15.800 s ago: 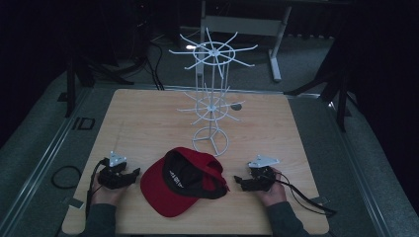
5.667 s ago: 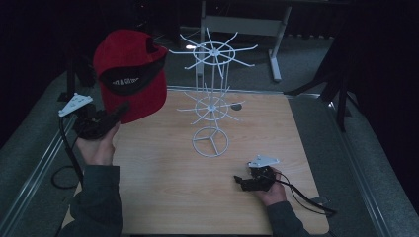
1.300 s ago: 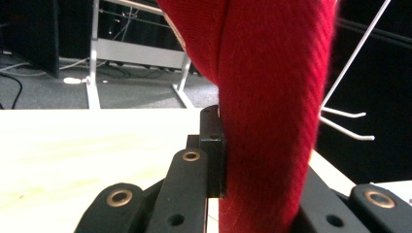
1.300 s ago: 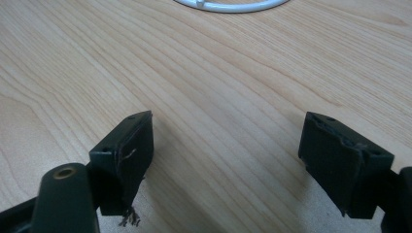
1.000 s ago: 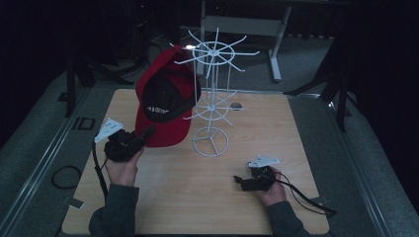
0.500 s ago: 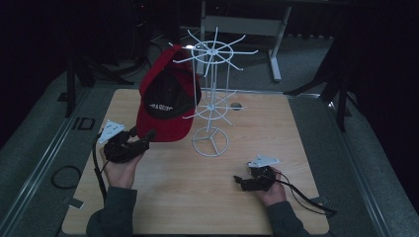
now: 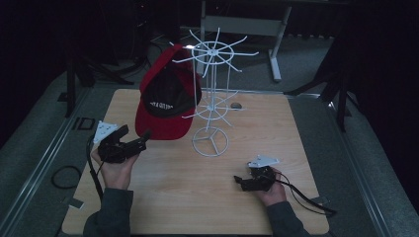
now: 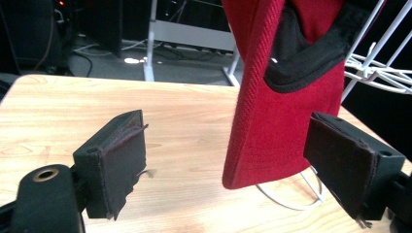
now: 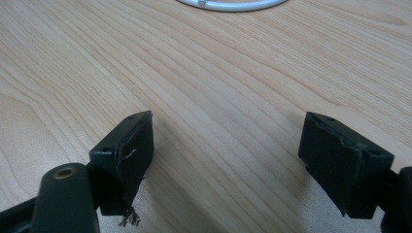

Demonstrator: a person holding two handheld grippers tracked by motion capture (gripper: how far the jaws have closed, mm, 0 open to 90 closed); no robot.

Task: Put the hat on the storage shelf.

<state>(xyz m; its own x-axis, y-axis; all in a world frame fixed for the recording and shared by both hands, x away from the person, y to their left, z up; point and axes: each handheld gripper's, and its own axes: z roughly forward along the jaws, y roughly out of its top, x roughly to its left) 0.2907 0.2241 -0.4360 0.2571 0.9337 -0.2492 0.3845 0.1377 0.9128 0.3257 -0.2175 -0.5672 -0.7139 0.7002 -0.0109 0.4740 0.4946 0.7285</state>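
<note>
Red cloth cap with black front panel [image 7: 167, 101] hangs on white wire rack [image 7: 213, 94] above wooden counter [image 7: 296, 148]. Left gripper [image 7: 141, 141] fingers just opened, spread, brim between, untouched. Right gripper [image 7: 239, 181] fingers spread, empty, on counter.

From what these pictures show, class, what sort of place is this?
Probably a lab or workshop set up for recording: a bare light wooden table in a dark room, cables on the grey floor, and a white wire display stand with a red cap hanging on it.
</note>
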